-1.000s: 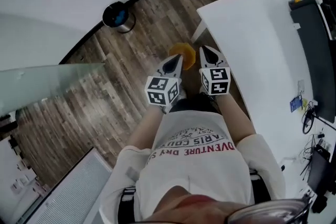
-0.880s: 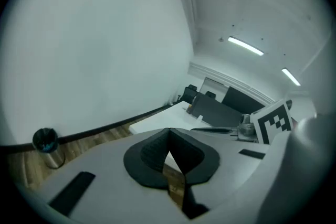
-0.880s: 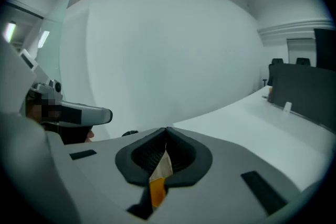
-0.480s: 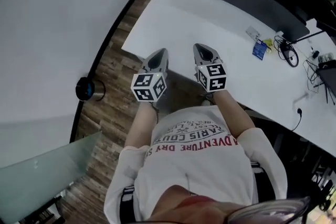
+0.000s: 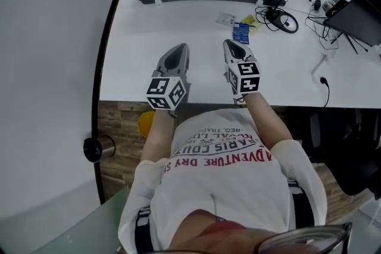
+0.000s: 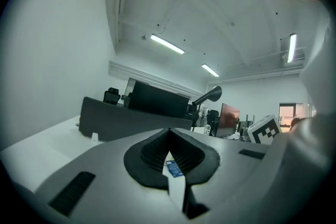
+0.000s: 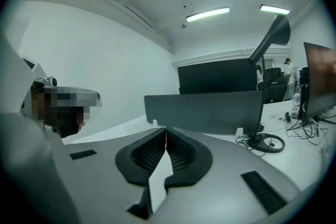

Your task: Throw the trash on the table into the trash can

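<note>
Left gripper (image 5: 177,52) and right gripper (image 5: 234,48) hover over the table (image 5: 131,62), jaws pressed together, nothing held. A blue wrapper (image 5: 240,33) – probably trash – lies just ahead of the right gripper; spread its jaws before descending.

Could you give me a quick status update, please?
Left claw and right claw shut, empty. Blue wrapper on table, untouched. Nothing in the way.
</note>
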`<action>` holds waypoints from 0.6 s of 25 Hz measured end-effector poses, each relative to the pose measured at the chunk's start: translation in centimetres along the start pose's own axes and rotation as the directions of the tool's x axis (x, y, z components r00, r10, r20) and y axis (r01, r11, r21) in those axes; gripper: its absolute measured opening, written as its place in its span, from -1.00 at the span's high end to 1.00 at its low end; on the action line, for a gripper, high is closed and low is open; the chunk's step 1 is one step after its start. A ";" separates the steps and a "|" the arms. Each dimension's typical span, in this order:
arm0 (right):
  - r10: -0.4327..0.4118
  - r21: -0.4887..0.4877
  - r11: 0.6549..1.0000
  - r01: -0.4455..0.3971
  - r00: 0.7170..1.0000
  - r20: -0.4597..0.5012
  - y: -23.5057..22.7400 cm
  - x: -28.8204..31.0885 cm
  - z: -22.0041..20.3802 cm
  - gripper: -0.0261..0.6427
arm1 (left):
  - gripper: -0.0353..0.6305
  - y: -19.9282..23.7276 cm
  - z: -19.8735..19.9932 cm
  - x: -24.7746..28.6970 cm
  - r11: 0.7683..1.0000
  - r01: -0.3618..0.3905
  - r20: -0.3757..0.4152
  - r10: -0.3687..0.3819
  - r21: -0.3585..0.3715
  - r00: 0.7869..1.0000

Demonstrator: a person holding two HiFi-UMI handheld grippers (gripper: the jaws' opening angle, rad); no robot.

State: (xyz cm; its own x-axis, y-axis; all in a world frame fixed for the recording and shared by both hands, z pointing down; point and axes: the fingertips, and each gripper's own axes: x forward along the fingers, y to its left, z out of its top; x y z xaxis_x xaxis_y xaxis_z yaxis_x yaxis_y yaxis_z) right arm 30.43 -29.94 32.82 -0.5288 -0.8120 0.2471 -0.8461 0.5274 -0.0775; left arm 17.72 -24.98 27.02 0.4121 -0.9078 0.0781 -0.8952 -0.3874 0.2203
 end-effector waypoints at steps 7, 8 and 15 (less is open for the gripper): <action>-0.060 0.065 0.996 0.059 0.998 0.006 -7.0 -1.8 -0.4 0.84 | 0.82 -4.7 -1.0 5.8 0.998 0.070 -0.019 -0.070 0.008 0.997; -0.063 0.069 0.996 0.063 0.998 0.005 -7.6 -1.9 -0.5 0.84 | 0.83 -5.1 -1.3 6.3 0.997 0.073 -0.028 -0.073 0.014 0.997; -0.067 0.097 0.993 0.068 0.998 -0.012 -9.6 -1.8 -1.5 0.84 | 0.82 -5.6 -2.0 8.2 0.998 0.054 -0.057 -0.054 -0.017 0.997</action>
State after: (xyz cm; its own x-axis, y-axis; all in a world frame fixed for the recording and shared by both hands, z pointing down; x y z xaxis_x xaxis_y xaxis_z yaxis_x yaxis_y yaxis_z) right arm 39.59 -33.14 34.51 -0.4702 -0.8425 0.2628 -0.8825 0.4444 -0.1540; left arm 26.44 -29.90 28.41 0.4692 -0.8748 0.1209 -0.8689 -0.4327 0.2405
